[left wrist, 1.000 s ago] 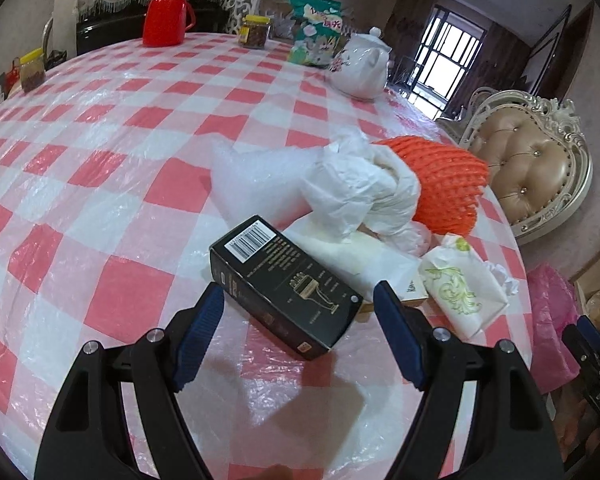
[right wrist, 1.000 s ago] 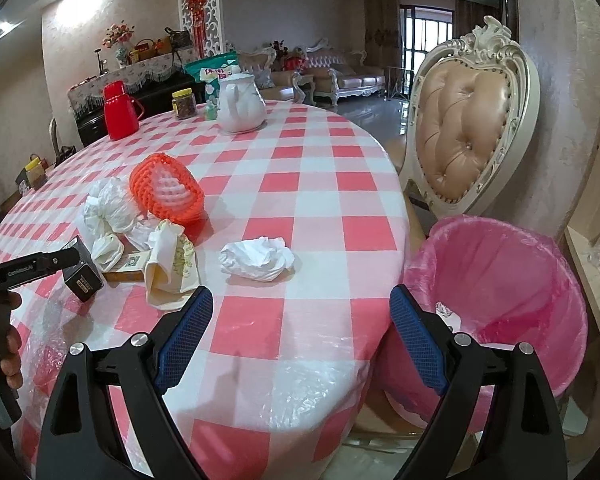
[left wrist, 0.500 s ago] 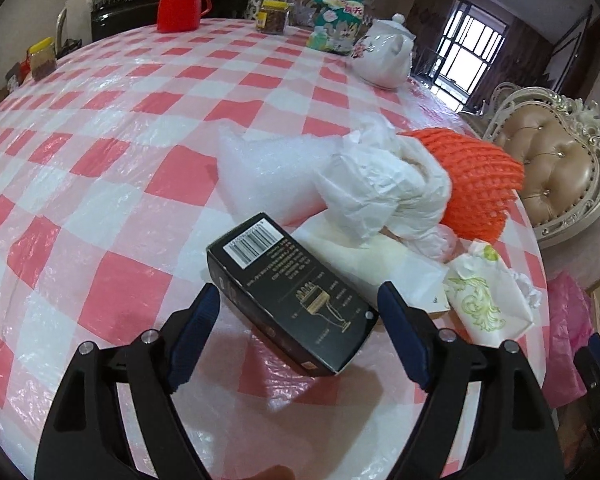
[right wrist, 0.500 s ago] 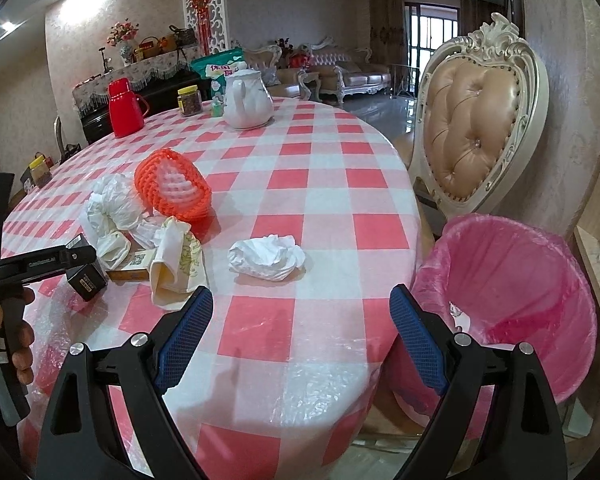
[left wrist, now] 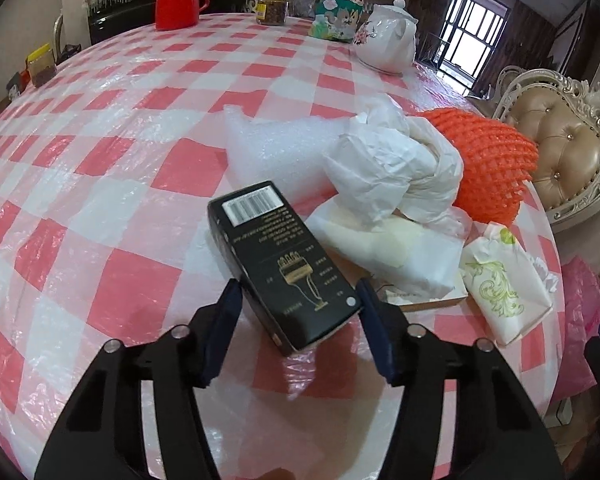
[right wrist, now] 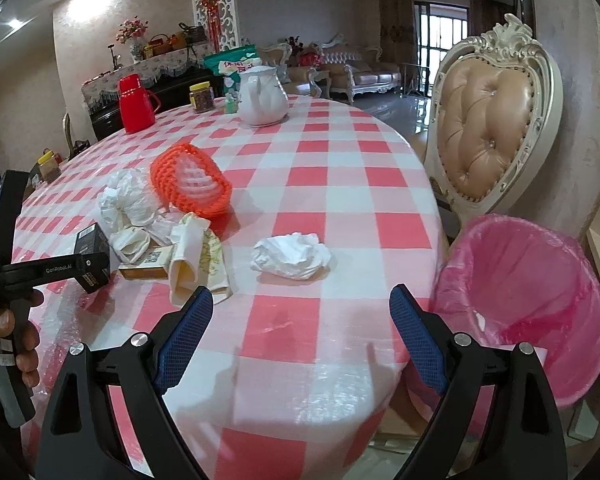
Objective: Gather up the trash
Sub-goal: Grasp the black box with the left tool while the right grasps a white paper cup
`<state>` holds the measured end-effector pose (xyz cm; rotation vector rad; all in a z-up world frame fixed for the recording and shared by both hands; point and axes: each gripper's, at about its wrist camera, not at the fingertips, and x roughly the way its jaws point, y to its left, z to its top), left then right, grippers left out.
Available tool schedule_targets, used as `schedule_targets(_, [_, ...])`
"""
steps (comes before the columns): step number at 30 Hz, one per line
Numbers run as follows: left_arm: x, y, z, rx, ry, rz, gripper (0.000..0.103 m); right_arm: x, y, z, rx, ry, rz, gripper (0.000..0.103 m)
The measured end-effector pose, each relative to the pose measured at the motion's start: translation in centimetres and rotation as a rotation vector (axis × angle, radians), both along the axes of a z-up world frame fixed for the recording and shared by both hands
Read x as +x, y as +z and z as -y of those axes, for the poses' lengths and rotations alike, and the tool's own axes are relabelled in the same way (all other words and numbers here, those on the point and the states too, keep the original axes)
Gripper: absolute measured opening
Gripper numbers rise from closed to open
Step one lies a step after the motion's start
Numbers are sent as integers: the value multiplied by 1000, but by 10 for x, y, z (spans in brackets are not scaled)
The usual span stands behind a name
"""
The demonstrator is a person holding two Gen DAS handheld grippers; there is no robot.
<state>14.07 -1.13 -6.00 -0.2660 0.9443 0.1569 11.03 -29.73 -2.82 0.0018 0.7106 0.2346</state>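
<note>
The black box lies flat on the checkered table, and it is the trash nearest to me. My left gripper is wide open, with one blue finger on each side of the box's near end. I cannot tell if the fingers touch it. Just behind the box sit a crumpled white bag and an orange net. Beside the box, on the side toward the net, is a folded paper wrapper. My right gripper is open too and holds nothing. A crumpled tissue lies on the table, well apart from the box. The pink bin stands past the table edge, far from the box.
</note>
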Motion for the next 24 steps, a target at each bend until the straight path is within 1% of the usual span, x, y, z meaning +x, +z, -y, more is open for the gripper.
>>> schedule_targets(8, [-8, 2, -6, 7, -9, 16, 45, 4, 2, -31, -4, 64, 7, 85])
schedule_targets(12, [-13, 7, -11, 7, -10, 33, 40, 11, -2, -47, -2, 92, -6, 85])
schedule_targets(18, [-16, 12, -20, 5, -6, 51, 39, 23, -10, -69, -9, 118, -32, 85])
schedule_targets(23, [-20, 14, -28, -4, 4, 63, 39, 38, -21, -79, -10, 130, -76, 84])
schedule_targets(24, [-19, 15, -31, -6, 6, 65, 39, 41, -23, -81, -8, 131, -87, 83])
